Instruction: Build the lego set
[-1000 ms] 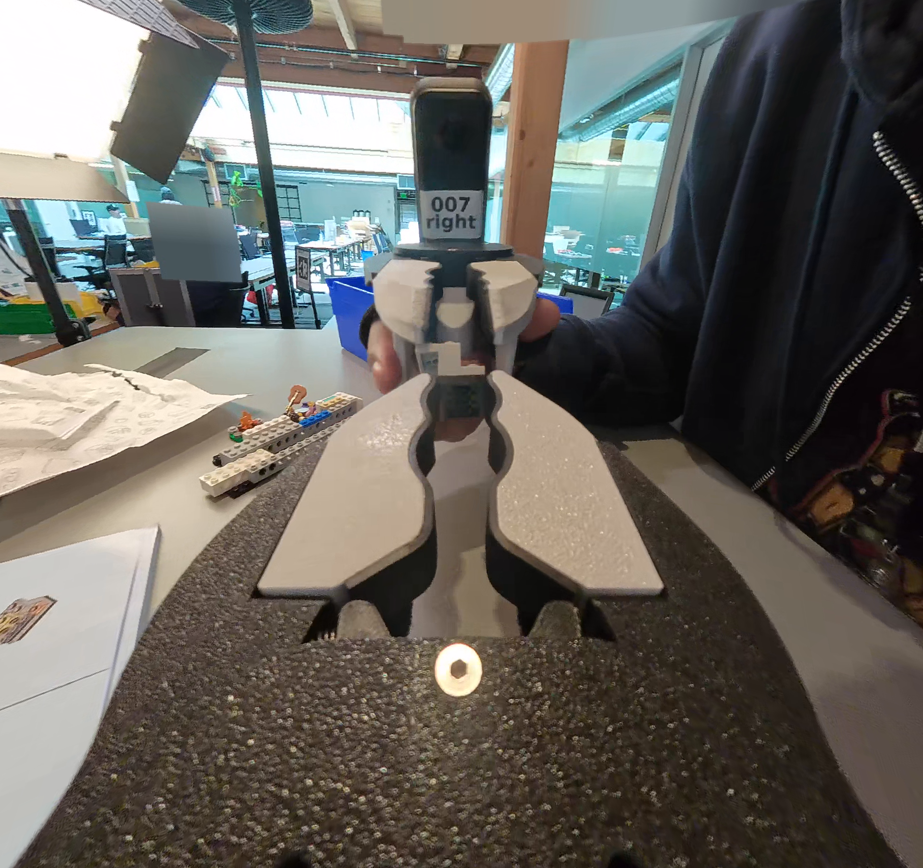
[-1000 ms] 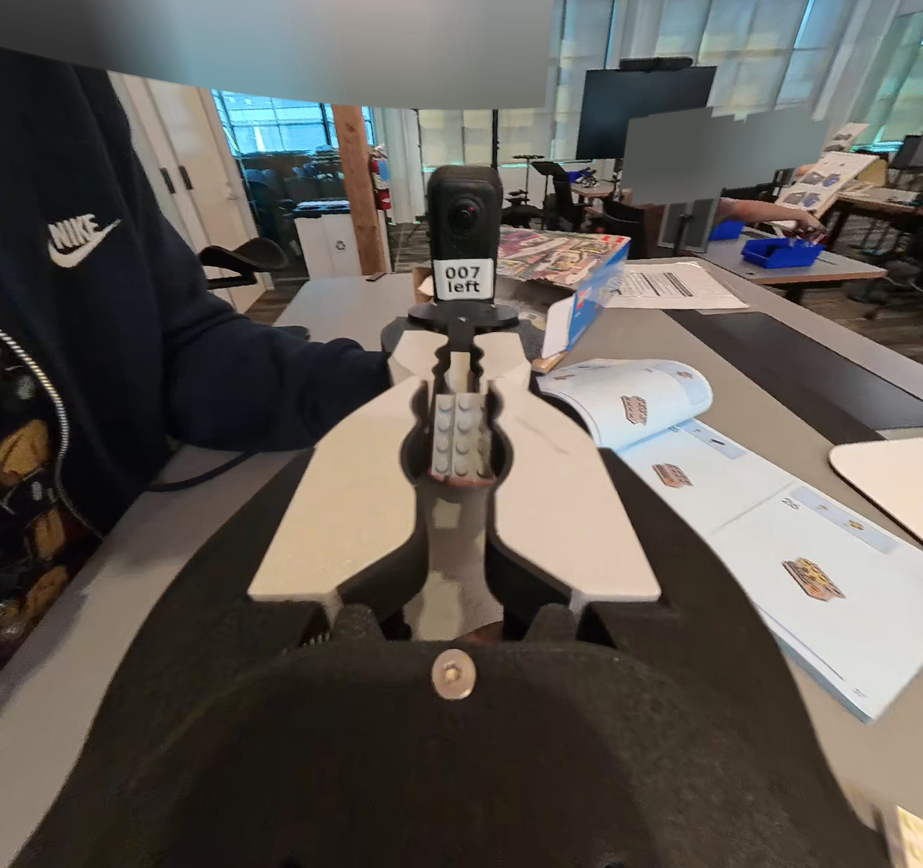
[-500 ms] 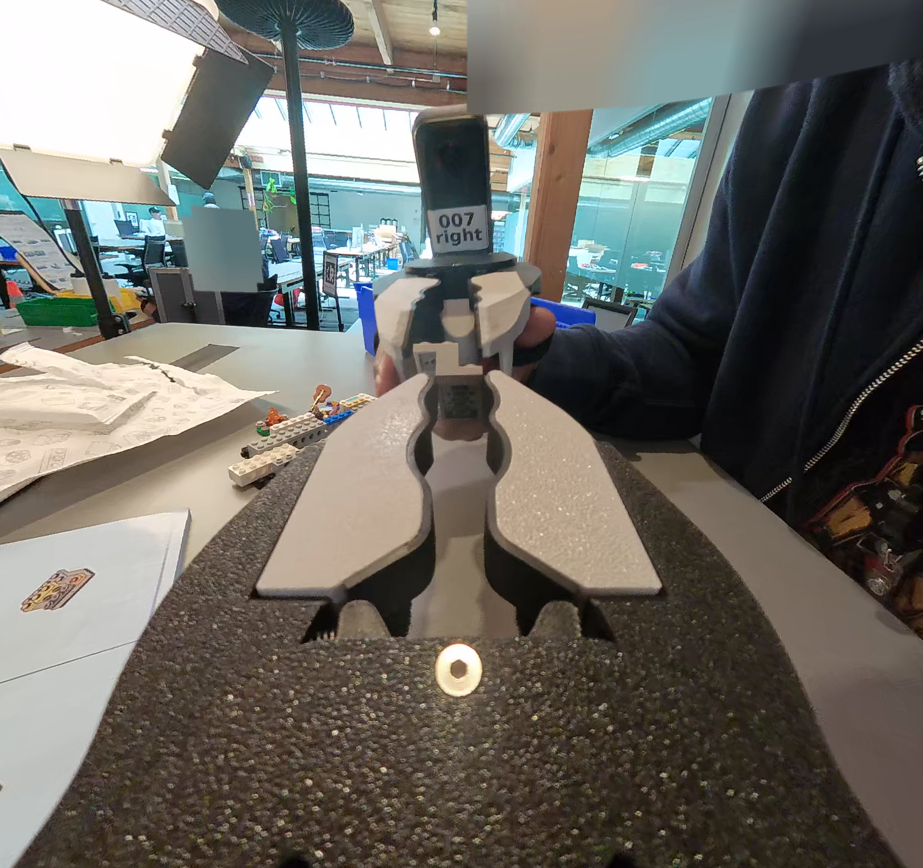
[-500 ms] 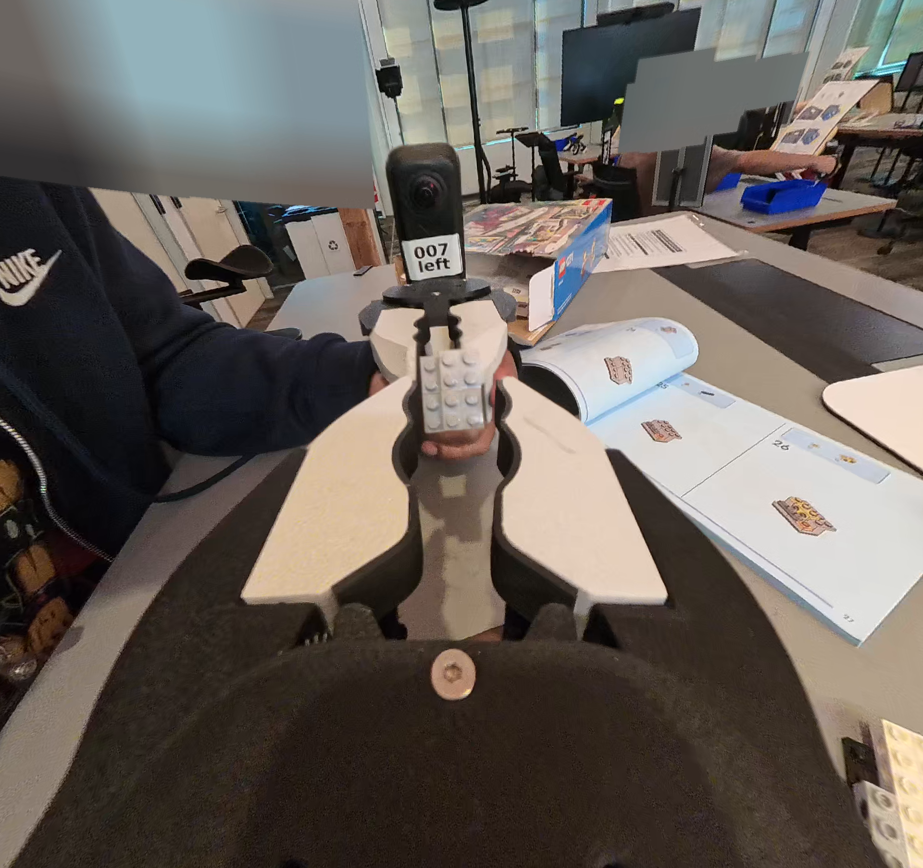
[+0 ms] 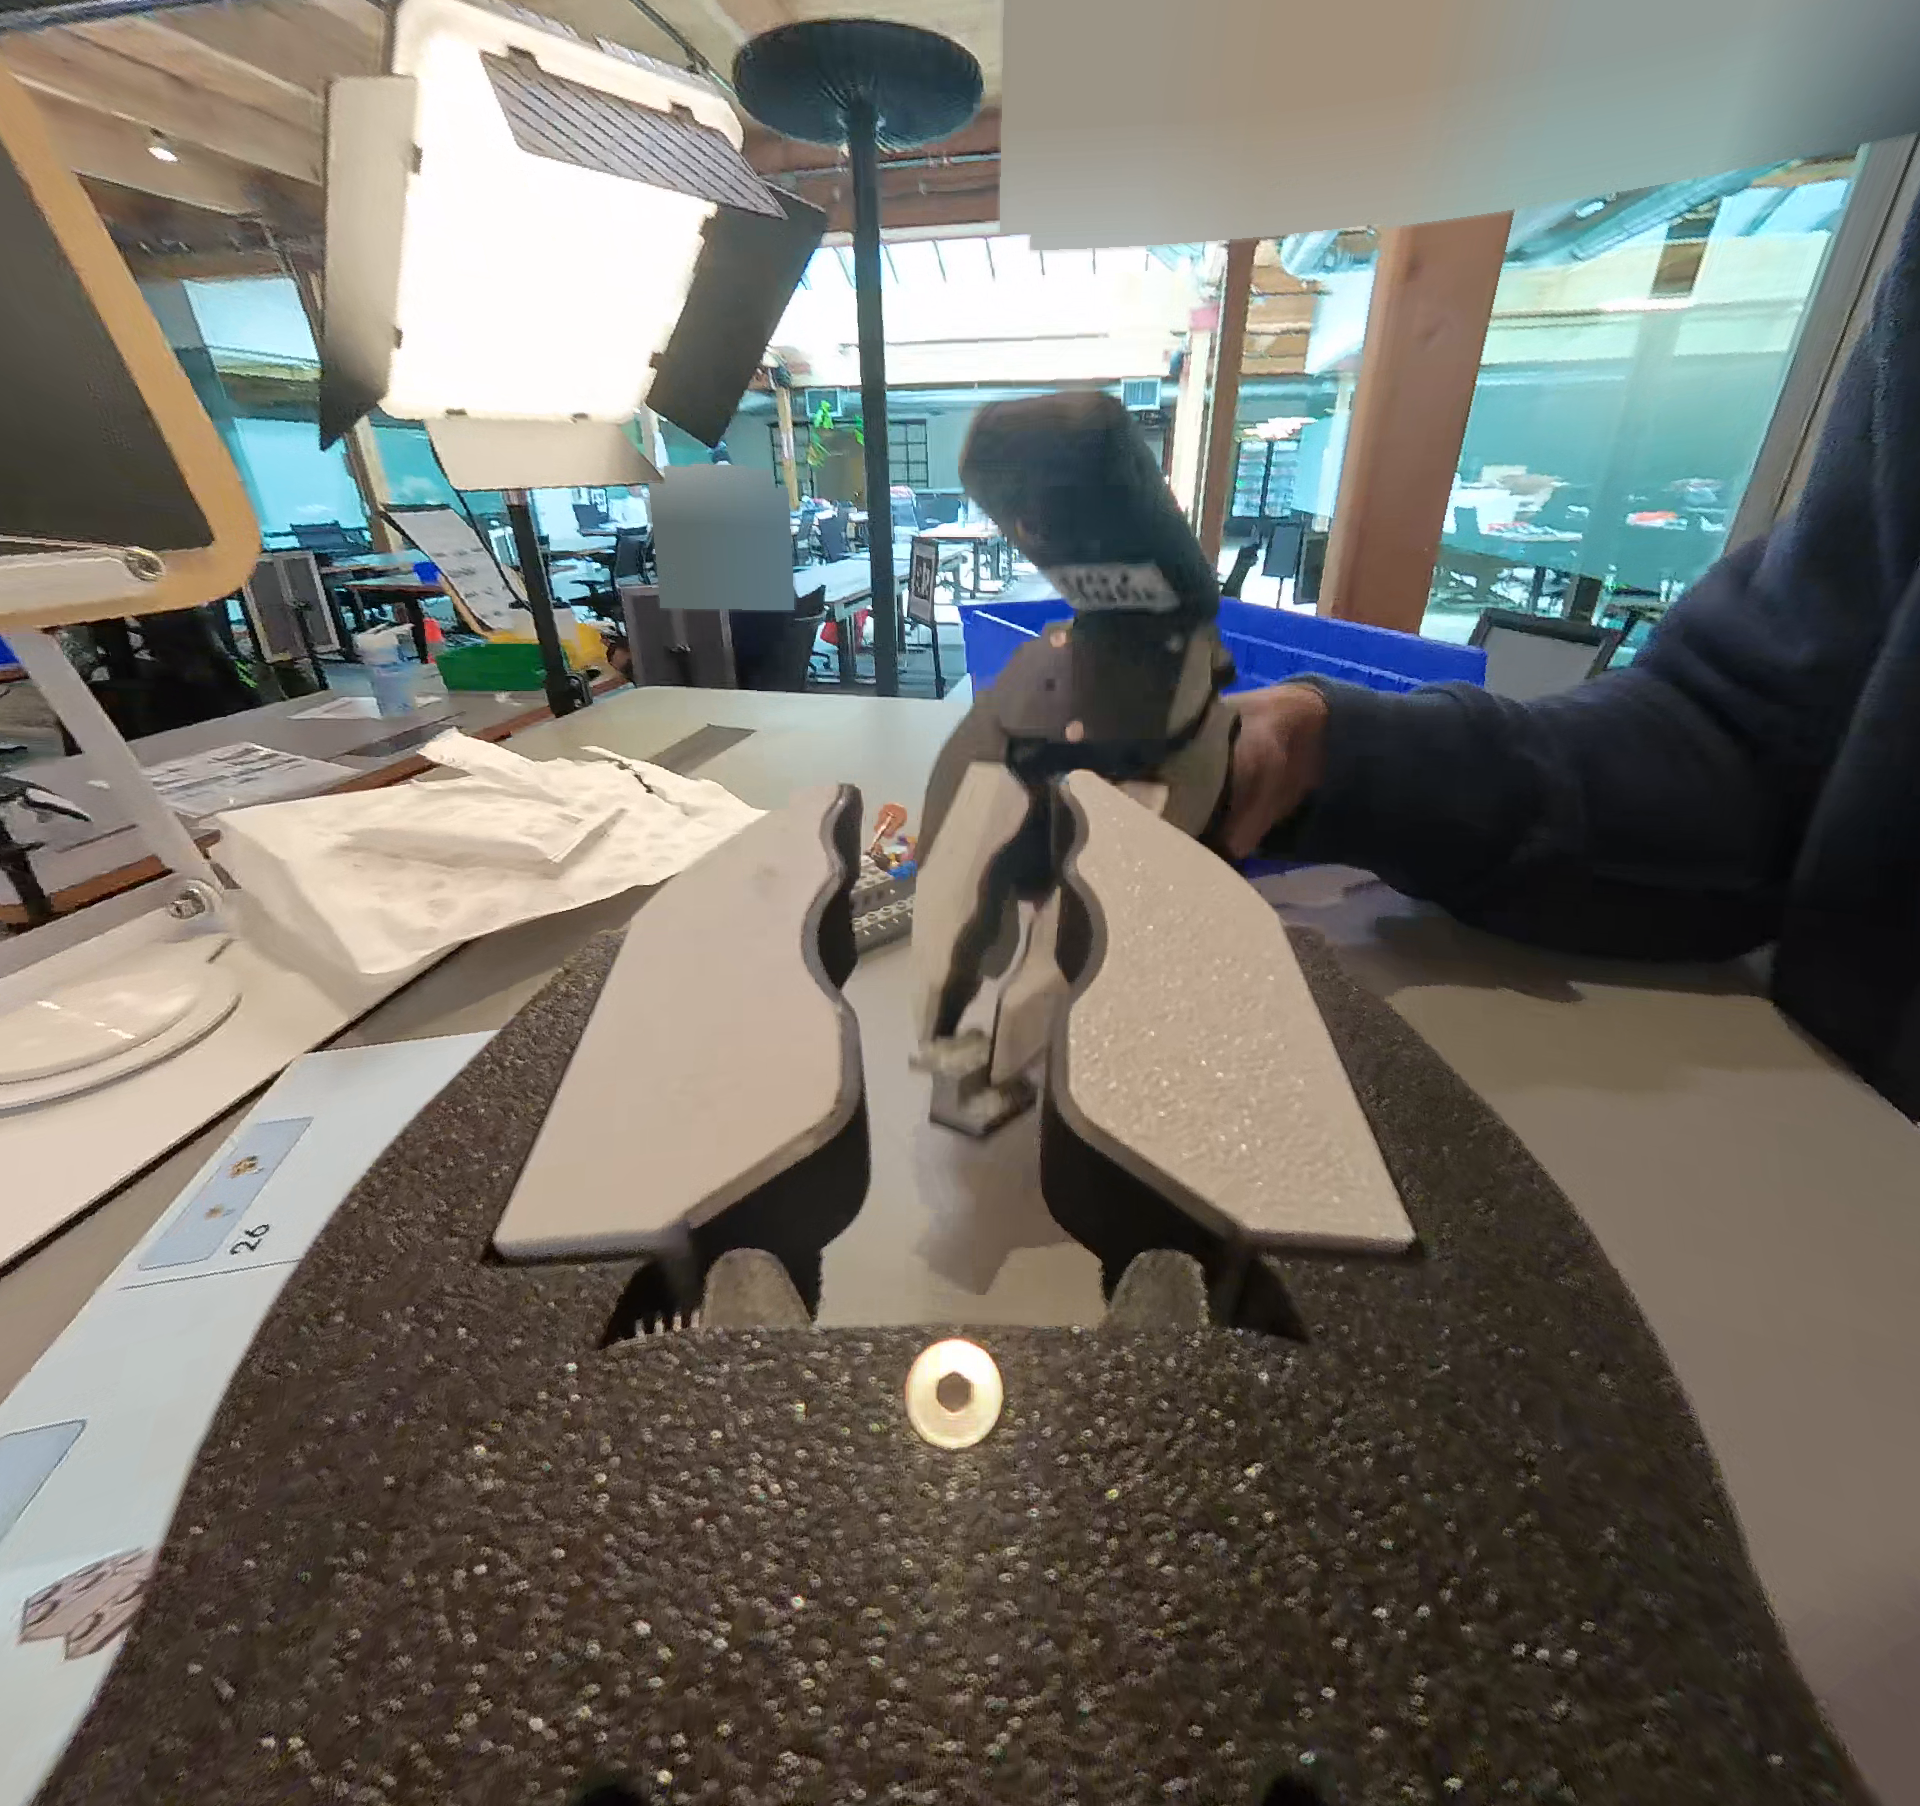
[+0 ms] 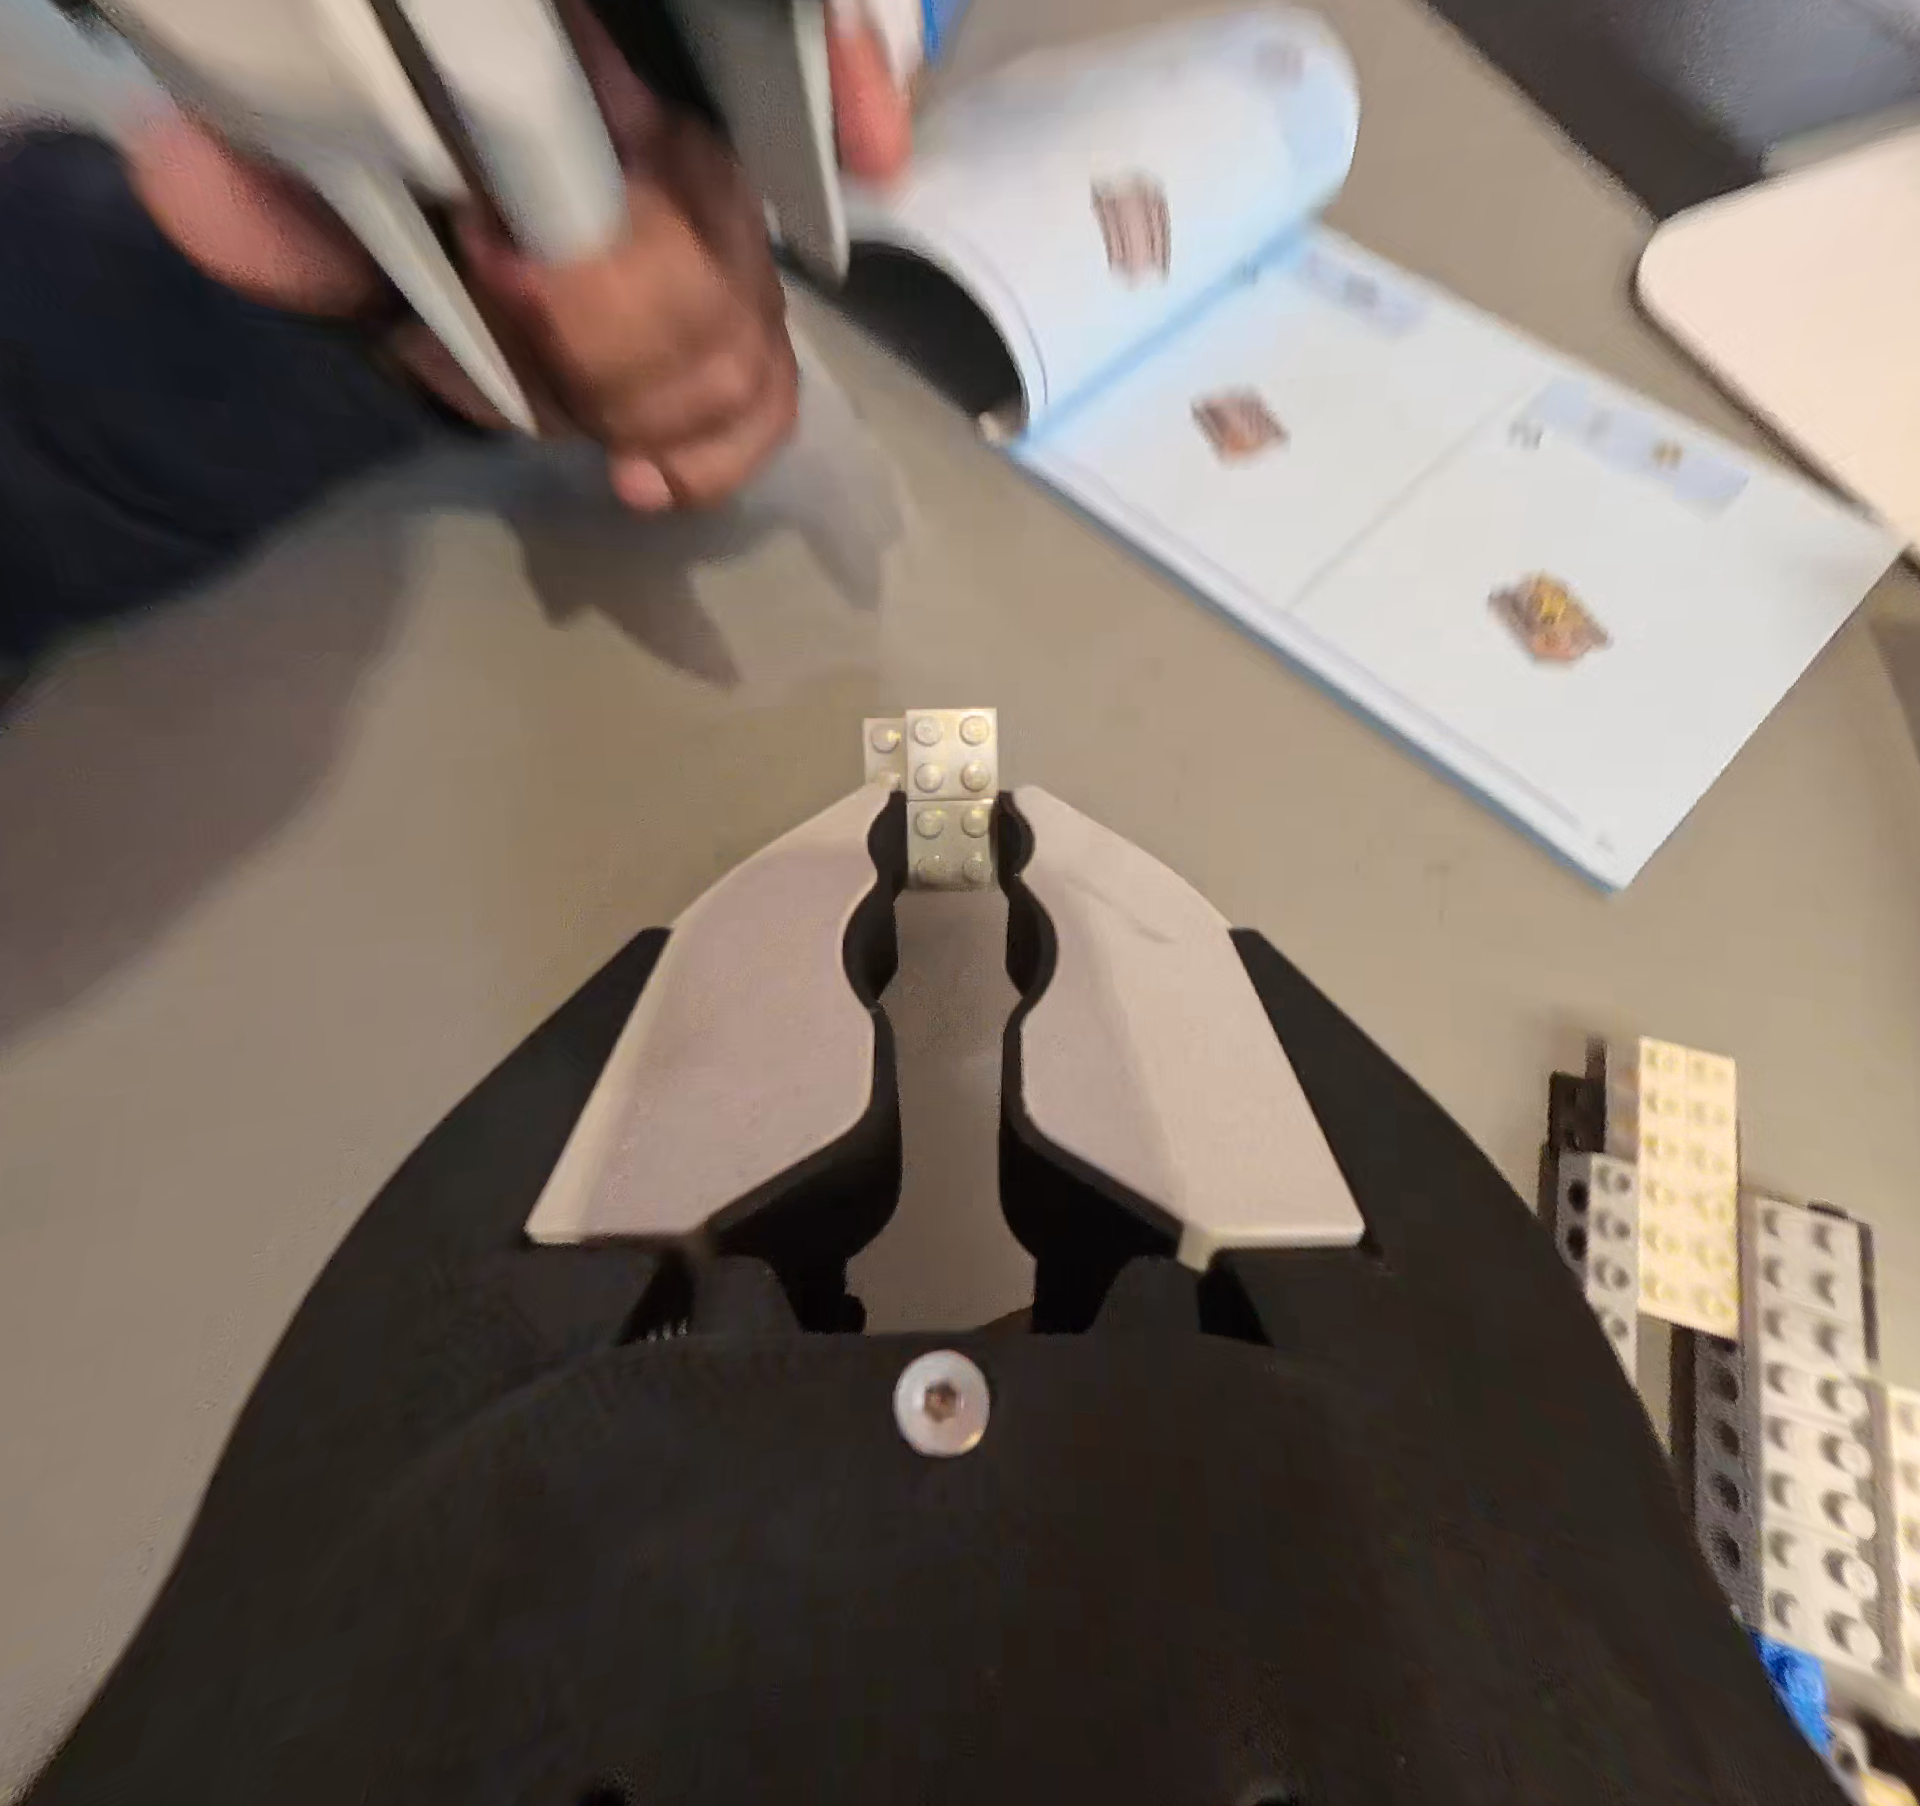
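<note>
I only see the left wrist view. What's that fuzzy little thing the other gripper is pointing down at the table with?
Observer: The right wrist view shows it sharp: the right gripper pinches a pale grey studded brick piece between its fingertips.
Operator: Is it just one brick?
Observer: No. A second small piece sticks out at its far left corner.
Operator: What else is near it?
Observer: A cream studded plate lies on a grey brick build, to that gripper's right.

Bare grey table (image 6: 1039,613) lies open beyond the right gripper (image 6: 951,800). To the far right an open booklet (image 6: 1403,468) blocks the way; near right stand long brick strips (image 6: 1766,1289); the left gripper (image 6: 499,94) hangs far left.
</note>
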`<action>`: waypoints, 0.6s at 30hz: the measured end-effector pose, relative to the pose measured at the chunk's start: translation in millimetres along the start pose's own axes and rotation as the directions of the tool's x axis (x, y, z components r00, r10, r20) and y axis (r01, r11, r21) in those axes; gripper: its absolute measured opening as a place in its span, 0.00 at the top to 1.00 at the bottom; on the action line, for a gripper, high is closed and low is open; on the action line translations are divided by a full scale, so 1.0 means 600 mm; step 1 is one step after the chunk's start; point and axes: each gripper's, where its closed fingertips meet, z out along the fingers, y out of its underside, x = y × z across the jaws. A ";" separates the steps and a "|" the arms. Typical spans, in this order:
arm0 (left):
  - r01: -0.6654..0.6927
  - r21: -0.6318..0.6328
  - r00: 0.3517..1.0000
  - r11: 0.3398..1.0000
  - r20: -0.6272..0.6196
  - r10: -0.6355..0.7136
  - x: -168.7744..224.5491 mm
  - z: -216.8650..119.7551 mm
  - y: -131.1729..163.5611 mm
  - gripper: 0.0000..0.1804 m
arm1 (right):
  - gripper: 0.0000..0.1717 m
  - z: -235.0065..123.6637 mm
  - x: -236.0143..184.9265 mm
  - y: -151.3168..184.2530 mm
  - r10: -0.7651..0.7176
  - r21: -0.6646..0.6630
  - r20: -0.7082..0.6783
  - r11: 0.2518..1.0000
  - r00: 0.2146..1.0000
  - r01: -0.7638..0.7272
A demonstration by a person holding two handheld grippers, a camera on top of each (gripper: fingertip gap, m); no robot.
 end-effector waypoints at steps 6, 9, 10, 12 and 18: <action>0.042 0.015 0.999 0.999 0.002 -0.042 -0.003 0.001 -0.001 0.80 | 0.90 0.028 0.002 0.043 -0.030 -0.145 -0.028 0.989 0.999 0.025; 0.045 0.006 0.999 0.999 -0.025 -0.045 0.005 0.003 0.001 0.80 | 0.88 0.025 0.006 0.044 -0.028 -0.140 -0.031 0.990 0.999 0.023; 0.049 0.003 0.998 0.999 -0.036 -0.049 0.008 0.004 0.002 0.80 | 0.87 0.024 0.005 0.042 -0.021 -0.131 -0.027 0.991 0.999 0.018; 0.057 -0.005 0.997 0.998 -0.059 -0.057 0.014 0.007 0.005 0.80 | 0.85 0.020 0.003 0.033 -0.013 -0.104 -0.017 0.994 1.000 0.011; 0.066 -0.014 0.996 0.998 -0.064 -0.066 0.016 0.017 0.013 0.79 | 0.84 0.005 0.008 0.006 -0.021 -0.046 -0.062 0.999 0.998 0.018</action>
